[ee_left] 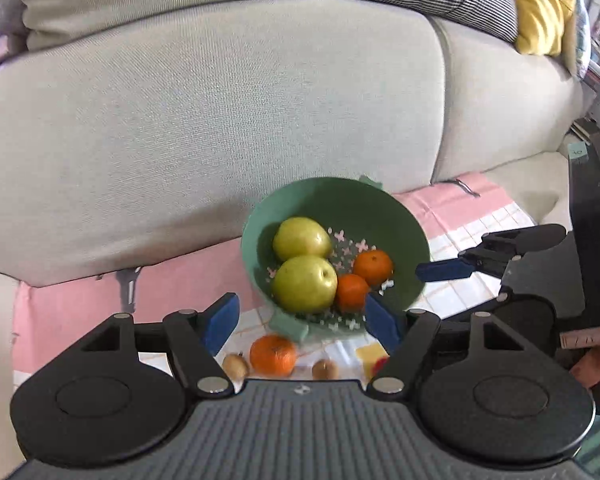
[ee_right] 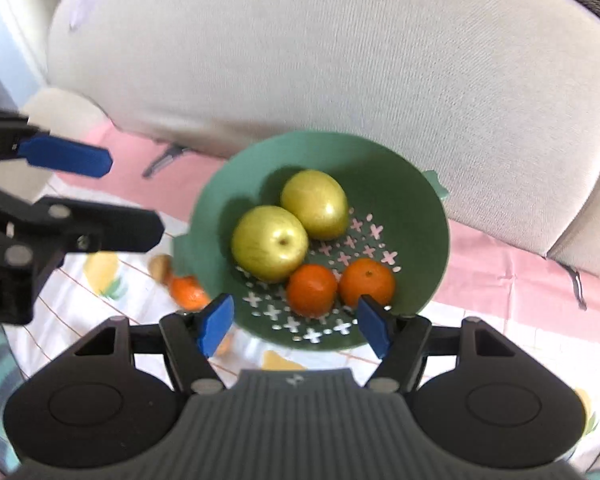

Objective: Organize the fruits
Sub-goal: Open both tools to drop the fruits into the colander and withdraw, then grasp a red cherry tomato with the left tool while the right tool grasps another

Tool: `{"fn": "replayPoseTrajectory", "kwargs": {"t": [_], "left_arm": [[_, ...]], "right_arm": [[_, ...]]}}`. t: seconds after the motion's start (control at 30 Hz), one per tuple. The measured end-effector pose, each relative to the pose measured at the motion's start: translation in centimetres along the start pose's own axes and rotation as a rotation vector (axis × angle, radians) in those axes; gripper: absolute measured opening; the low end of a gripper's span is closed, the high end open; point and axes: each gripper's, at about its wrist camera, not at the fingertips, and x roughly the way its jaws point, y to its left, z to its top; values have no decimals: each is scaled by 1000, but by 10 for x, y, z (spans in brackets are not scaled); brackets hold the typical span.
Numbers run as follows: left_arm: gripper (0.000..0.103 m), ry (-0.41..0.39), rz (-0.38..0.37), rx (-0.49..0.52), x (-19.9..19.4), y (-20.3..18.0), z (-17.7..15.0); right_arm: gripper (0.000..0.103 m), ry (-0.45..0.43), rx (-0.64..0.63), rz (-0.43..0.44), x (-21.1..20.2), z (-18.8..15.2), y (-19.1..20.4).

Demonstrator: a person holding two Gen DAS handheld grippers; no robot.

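Left wrist view: the left tongs (ee_left: 302, 322) gape wide, gripping nothing. Just beyond them a green bowl (ee_left: 388, 216) with cross-shaped holes holds two yellow-green apples (ee_left: 304, 282) at 9 o'clock and two oranges (ee_left: 373, 266) at 4 o'clock. A third orange (ee_left: 272, 354) lies on the cloth (ee_left: 476, 232) at the bowl's 6 o'clock (between two small brown fruits (ee_left: 236, 365)).

Right wrist view: the right tongs (ee_right: 296, 326) stand parted and empty, over the bowl's (ee_right: 420, 196) near rim; the apples (ee_right: 270, 248) are glossy, the oranges (ee_right: 367, 282) dimpled.
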Motion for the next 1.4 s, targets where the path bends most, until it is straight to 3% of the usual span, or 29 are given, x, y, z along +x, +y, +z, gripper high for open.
{"fn": "replayPoseTrajectory", "kwargs": {"t": [0.37,0.53,0.73,0.87,1.13,1.4], "left_arm": [[82,-6,33,-27,-39,-4,-74],[78,0,0,-45,-40,-9,-107],[74,-44,-32,-91,-32,-17,-139],[70,-35,-23,-107,-22,-22,-156],[62,65,-28,-64,2,-40,-184],[57,70,-29,-117,18,-31,-185]], "right_arm": [[66,-140,157,49,-21,-74,48],[66,-182,161,-25,-25,-113,65],[63,-225,56,-142,-30,-150,73],[53,-210,62,-153,-23,-160,65],[50,-203,45,-167,-11,-167,59],[42,-198,7,-139,-1,-169,64]]}}
